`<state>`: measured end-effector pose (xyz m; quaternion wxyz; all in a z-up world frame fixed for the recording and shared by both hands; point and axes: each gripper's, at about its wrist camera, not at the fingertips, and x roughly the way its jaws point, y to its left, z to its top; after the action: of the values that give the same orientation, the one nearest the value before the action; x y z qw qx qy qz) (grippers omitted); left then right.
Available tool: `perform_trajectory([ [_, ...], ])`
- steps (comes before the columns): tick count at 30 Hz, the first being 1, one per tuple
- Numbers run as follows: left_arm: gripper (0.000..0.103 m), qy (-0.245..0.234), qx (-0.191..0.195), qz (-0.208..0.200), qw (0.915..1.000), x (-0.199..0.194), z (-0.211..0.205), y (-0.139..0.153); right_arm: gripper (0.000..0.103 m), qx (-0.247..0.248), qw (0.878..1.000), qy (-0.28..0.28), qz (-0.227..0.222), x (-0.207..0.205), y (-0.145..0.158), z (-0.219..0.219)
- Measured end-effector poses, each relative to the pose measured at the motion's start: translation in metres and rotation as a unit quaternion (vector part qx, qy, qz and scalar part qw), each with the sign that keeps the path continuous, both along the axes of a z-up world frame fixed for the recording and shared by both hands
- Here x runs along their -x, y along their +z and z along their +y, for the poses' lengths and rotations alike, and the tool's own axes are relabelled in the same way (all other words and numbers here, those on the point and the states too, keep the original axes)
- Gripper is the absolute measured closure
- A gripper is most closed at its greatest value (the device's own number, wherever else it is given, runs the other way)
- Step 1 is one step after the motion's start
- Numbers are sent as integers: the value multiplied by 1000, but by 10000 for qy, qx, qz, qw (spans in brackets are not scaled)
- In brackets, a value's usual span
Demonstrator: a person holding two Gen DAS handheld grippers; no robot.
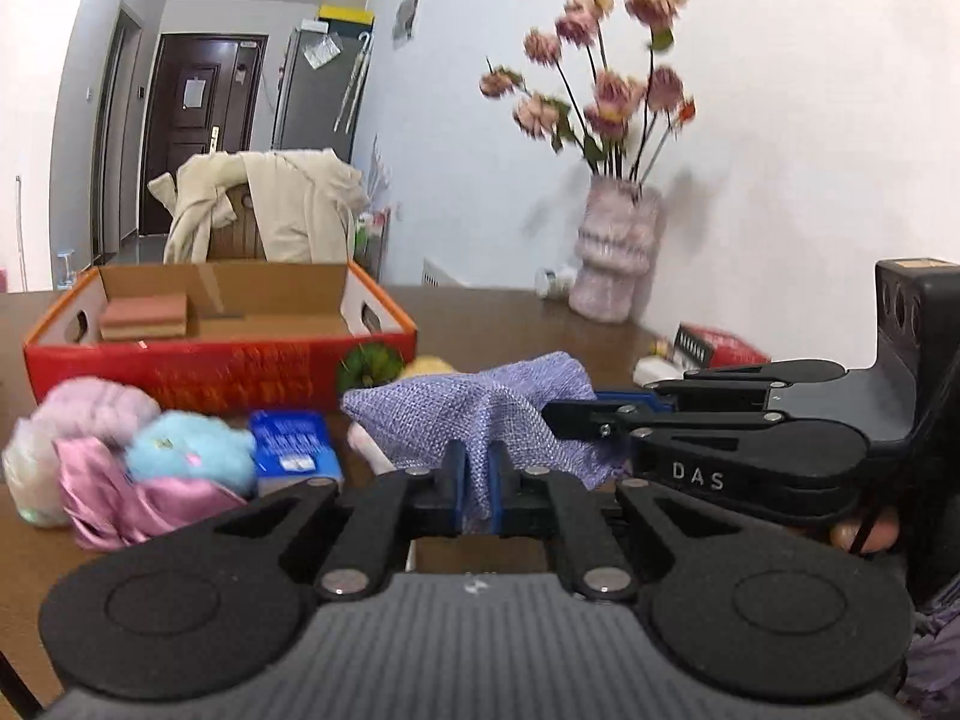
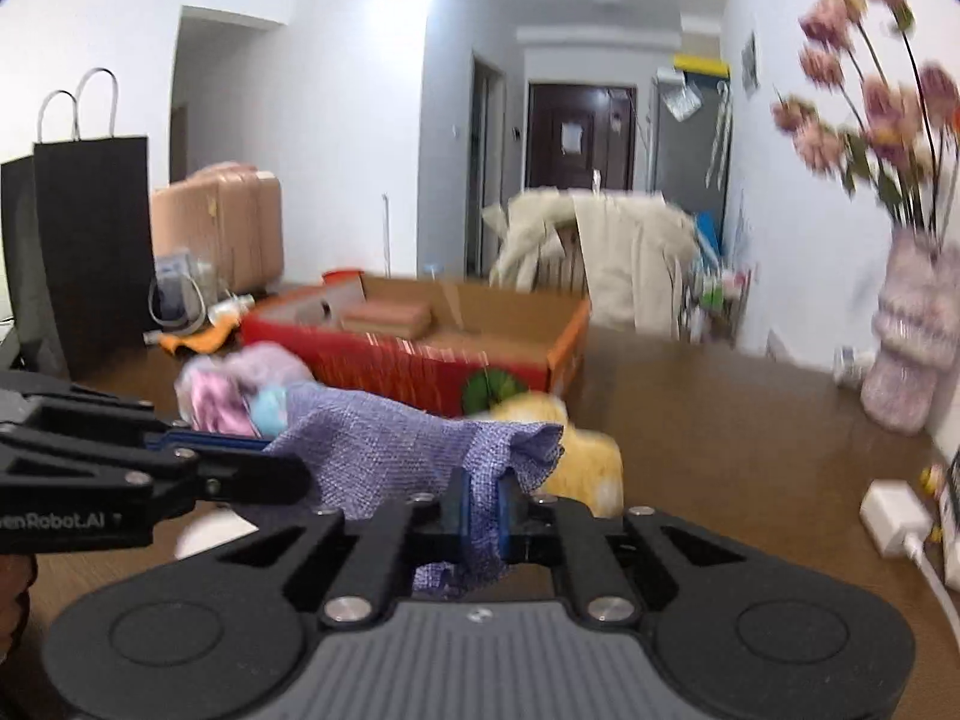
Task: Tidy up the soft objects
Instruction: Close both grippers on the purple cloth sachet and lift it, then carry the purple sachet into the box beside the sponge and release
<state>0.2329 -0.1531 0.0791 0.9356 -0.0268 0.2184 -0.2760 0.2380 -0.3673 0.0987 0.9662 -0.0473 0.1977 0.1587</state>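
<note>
Brown wooden bench (image 1: 480, 312) carries everything, its far edge against a white wall. Both the left gripper (image 1: 477, 480) and the right gripper (image 2: 483, 510) have their jaws clamped tight on a coarse-woven purple cloth (image 1: 480, 408), stretched between them above the bench. Behind it stand a red cardboard box (image 1: 222, 360), a yellow plush (image 2: 588, 462), pink satin fabric (image 1: 120, 498) and a fuzzy blue toy (image 1: 186, 444); a ribbed pink vase (image 1: 618, 252) stands by the wall.

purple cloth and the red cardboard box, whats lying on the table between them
In the right wrist view, a yellow plush and a green round item lie between the purple cloth and the red cardboard box. The left wrist view shows both too.
</note>
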Motion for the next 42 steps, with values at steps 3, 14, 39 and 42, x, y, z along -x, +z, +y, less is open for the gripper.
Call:
perform_trajectory([
  [3, 95, 44, 28, -72, 10000, -10, 12, 10, 95, -80, 10000, 54, -14, -13, 11, 10],
  [14, 95, 63, -57, 236, 9997, -179, 44, 62, 94, -324, 9987, -31, 383, -191, 68, 45],
  [39, 54, 1258, -621, 1338, 9810, -365, 87, 27, 64, 131, 9837, -638, 1678, -380, 27, 97],
  [42, 40, 1302, -690, 1092, 9830, -333, 91, 51, 56, 142, 9882, -619, 1397, -350, 57, 81],
])
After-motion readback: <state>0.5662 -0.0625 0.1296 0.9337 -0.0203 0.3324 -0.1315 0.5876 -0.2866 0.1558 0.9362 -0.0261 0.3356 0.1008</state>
